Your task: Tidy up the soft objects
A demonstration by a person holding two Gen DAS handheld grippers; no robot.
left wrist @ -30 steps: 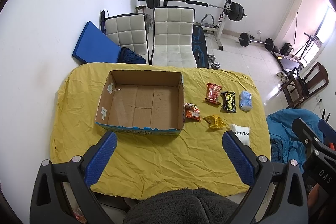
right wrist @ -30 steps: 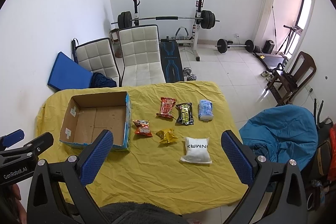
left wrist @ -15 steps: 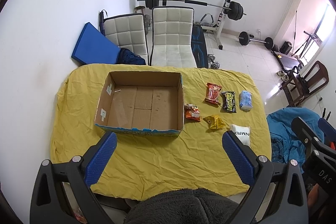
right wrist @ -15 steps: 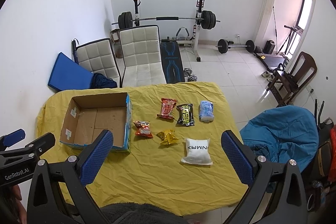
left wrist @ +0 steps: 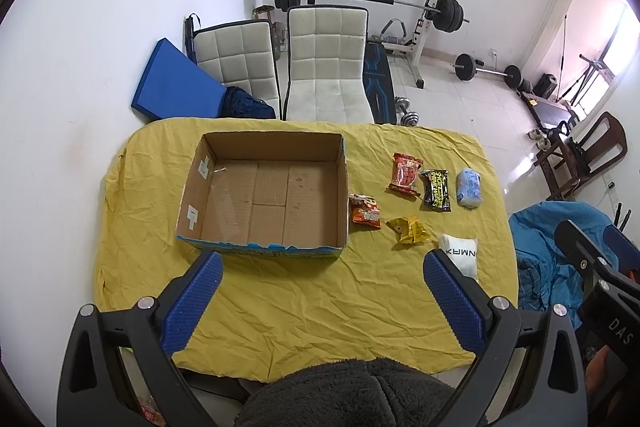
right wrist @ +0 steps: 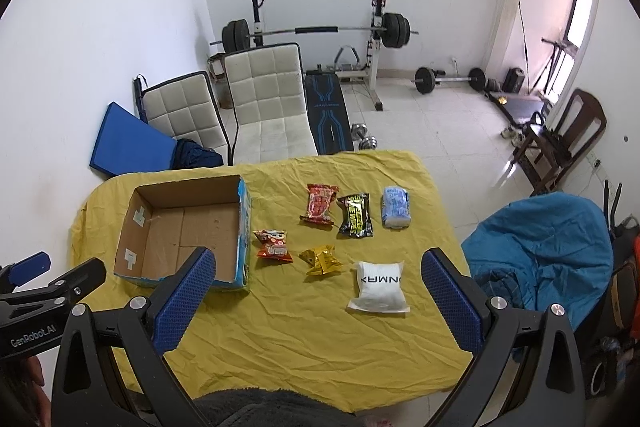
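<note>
Blue-padded and spread wide, the left gripper (left wrist: 318, 291) held nothing and hung above the near edge of the table (left wrist: 320, 307). The right gripper (right wrist: 318, 291) was just as wide apart and empty, hovering over the same yellow cloth. Just ahead of the left gripper sat a cardboard box (left wrist: 264, 191), open on top with nothing inside. Ahead of the right gripper, slightly right of centre, lay a white pouch (right wrist: 380, 287); beyond it to the left were a yellow packet (right wrist: 322, 259) and an orange snack bag (right wrist: 274, 245), the bag just beside the box wall. Farther out, a red packet (right wrist: 319, 203), a black packet (right wrist: 355, 215) and a pale blue pack (right wrist: 396, 207) lay in a row. Past the table stood two white chairs (right wrist: 272, 107).
</note>
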